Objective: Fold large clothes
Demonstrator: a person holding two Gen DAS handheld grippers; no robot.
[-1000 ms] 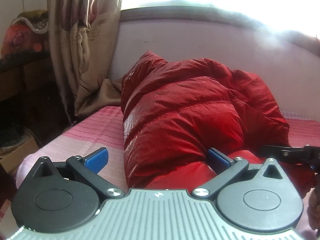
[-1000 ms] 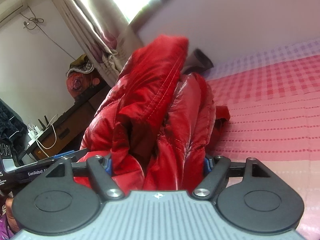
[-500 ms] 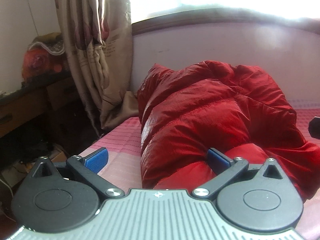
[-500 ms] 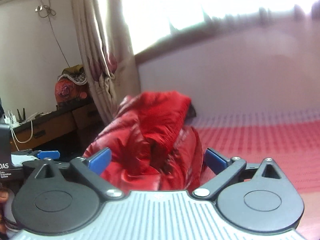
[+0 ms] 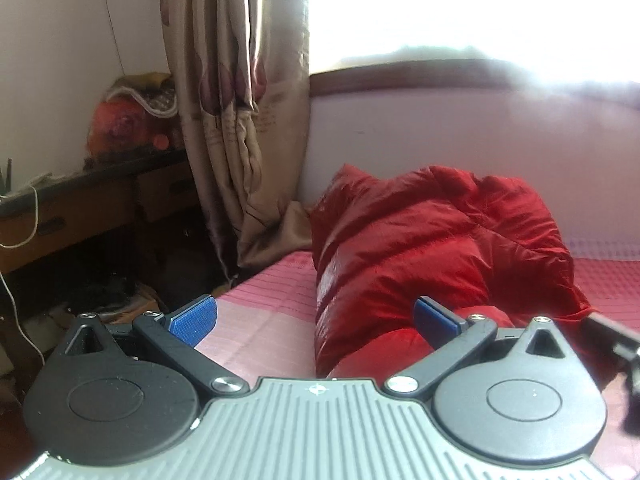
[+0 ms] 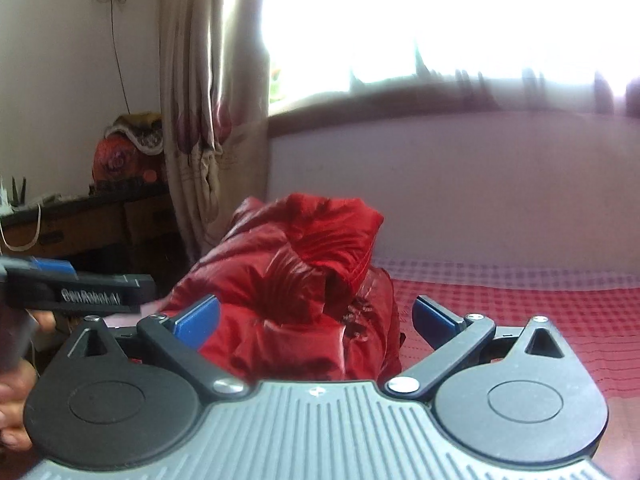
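Task item: one puffy red quilted down jacket (image 5: 432,248), bundled on pink checked bedsheet (image 5: 256,312), near beige patterned curtain (image 5: 236,120) at the bed's head corner. Same jacket in right view (image 6: 304,288), ribbed cuff or collar sticking up on top.

Left gripper (image 5: 316,318): blue pads spread wide, nothing between them; right pad touching or just in front of jacket, cannot tell which. Right gripper (image 6: 316,318): spread wide, no grip; jacket lying beyond the gap.

Risks, as judged:
- Slippery, air-filled shell likely to spring back; fold may not hold w/o pressing flat.
- Bundle close to bed edge beside curtain; a push that way could slide it off.
- Loose top flap may snag a pad on next approach.
- Grippers near each other; clash possible.

Count: jacket x1, grippers x2, pads x4, curtain x1, dark wooden desk (image 5: 92,208) x1, left of curtain.
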